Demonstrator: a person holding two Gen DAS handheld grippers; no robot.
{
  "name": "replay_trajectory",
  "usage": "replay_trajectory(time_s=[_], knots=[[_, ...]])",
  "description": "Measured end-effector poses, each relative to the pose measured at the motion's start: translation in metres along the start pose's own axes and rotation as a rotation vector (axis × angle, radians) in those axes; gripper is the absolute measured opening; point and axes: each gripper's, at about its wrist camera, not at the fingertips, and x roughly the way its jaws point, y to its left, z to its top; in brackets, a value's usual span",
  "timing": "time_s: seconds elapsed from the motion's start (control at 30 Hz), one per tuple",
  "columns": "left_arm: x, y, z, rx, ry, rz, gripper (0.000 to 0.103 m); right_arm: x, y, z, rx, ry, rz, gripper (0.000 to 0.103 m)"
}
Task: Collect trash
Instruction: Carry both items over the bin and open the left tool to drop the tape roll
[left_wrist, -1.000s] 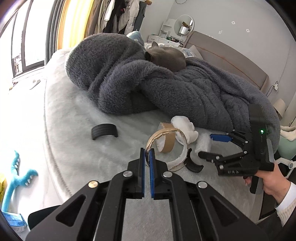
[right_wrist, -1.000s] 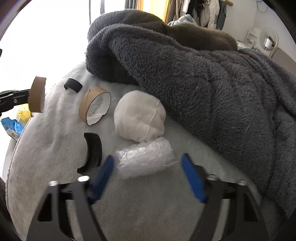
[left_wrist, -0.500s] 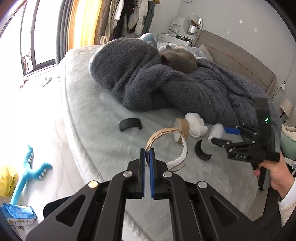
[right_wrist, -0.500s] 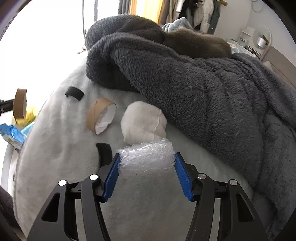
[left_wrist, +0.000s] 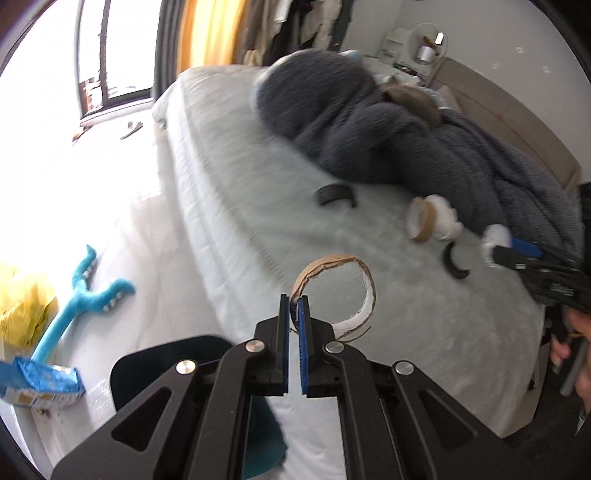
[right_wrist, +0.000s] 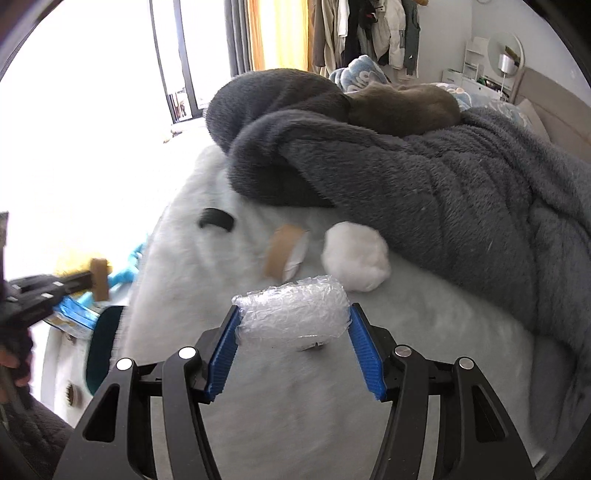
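My left gripper (left_wrist: 293, 301) is shut on the rim of a torn cardboard tape ring (left_wrist: 364, 284) and holds it above the bed's edge. My right gripper (right_wrist: 293, 317) is shut on a roll of bubble wrap (right_wrist: 293, 314), lifted off the bed. On the pale fluffy bedspread (right_wrist: 332, 406) lie a second cardboard ring (right_wrist: 284, 251), a white cotton ball (right_wrist: 356, 260) and a black curved piece (right_wrist: 216, 219). The left wrist view shows another black curved piece (left_wrist: 453, 260) beside the second cardboard ring (left_wrist: 421, 223).
A heaped grey blanket (right_wrist: 424, 177) covers the far side of the bed, with a grey cat (right_wrist: 402, 107) on it. On the floor lie a blue plush toy (left_wrist: 81, 299), a yellow bag (left_wrist: 22, 302) and a blue packet (left_wrist: 40, 384). A dark teal bin (left_wrist: 166, 369) stands below the bed edge.
Both grippers have pulled back from the bed with their loads. The left has swung left toward the bed's edge. The right has lifted the bubble wrap higher.
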Motion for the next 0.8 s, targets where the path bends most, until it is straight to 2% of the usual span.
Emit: replay_trajectory(time_s=[0.13, 0.5, 0.8], knots=[[0.008, 0.023, -0.017, -0.044, 0.039, 0.043, 0.005, -0.011, 0.022, -0.008, 0.032, -0.015, 0.045, 0.059], [0.019, 0.087, -0.075, -0.183, 0.173, 0.114, 0.005, -0.021, 0.091, -0.018, -0.008, -0.032, 0.127, 0.059], [0.027, 0.122, -0.106, -0.215, 0.278, 0.169, 0.005, -0.008, 0.163, -0.019, -0.108, -0.01, 0.2, 0.059]])
